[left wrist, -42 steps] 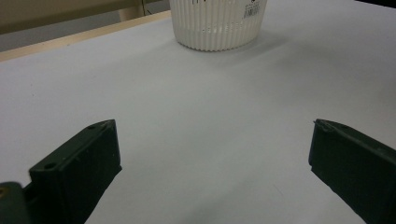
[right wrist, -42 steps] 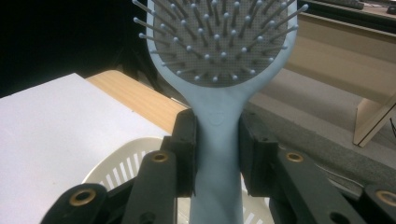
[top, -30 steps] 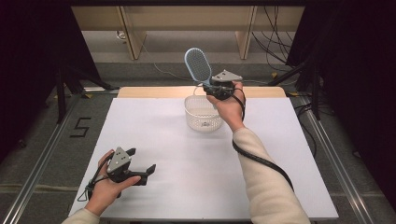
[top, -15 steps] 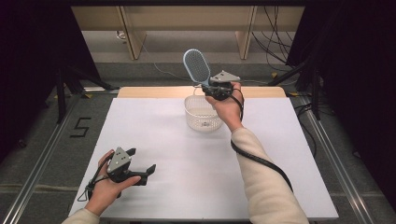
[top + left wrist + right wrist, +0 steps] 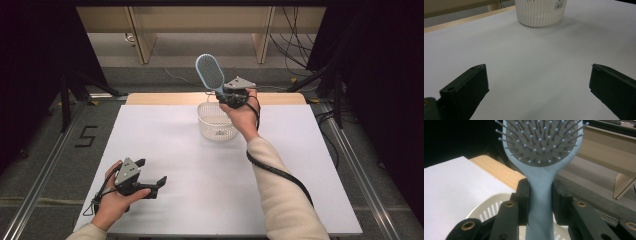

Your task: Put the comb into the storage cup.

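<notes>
A: Anything change on the left?
B: No. My left gripper (image 5: 150,181) sits on the table (image 5: 165,145) as before, jaws wide apart, nothing between them.
A: Right side?
B: My right gripper (image 5: 226,94) stays clamped on the blue hairbrush (image 5: 209,71) handle, held head-up above the white basket (image 5: 216,121). No drop yet, I'd say.

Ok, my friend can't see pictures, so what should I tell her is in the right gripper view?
A light blue hairbrush stands upright with its bristles facing the camera, and the two black jaws of the right gripper squeeze its handle from both sides. Under it sits a white slotted basket at the far edge of the white table.
</notes>
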Action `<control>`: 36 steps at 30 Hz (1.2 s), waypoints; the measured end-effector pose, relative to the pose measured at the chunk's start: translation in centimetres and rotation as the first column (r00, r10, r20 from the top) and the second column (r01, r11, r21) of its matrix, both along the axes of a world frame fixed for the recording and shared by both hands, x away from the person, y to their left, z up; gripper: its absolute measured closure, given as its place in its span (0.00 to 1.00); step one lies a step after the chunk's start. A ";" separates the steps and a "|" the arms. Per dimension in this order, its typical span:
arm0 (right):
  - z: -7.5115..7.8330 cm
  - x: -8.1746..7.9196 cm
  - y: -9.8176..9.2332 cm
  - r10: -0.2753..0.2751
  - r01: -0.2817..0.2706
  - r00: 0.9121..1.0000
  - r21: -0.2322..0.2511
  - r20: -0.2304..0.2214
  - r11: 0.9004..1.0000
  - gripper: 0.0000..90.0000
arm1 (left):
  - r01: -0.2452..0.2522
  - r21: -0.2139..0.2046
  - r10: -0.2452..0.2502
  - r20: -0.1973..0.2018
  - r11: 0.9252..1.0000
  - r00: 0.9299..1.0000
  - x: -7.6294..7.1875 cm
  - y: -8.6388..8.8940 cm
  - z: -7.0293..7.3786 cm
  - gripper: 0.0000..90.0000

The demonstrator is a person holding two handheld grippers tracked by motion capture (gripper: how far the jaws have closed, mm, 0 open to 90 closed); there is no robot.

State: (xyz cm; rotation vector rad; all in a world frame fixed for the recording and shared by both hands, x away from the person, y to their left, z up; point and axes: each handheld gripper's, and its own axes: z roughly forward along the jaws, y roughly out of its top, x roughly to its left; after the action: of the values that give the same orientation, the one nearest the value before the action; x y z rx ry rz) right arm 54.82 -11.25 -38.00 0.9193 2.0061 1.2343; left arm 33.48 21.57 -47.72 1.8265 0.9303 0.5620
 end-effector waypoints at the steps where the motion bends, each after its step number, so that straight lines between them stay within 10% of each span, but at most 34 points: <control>1: 0.0 0.0 0.0 0.000 0.000 1.000 -0.002 0.000 1.000 0.78 | 0.000 0.000 0.000 0.000 1.000 1.000 0.0 0.0 0.0 0.02; 36: -1.0 0.1 0.1 0.002 -0.002 1.000 -0.014 -0.013 1.000 0.78 | 0.001 0.000 -0.001 0.000 1.000 1.000 0.0 0.0 0.0 0.02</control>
State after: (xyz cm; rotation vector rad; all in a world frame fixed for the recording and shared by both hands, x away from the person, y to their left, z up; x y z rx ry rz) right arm 54.95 -11.18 -39.03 0.9212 2.0240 1.2170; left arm 33.47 21.57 -47.71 1.8272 0.9292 0.5611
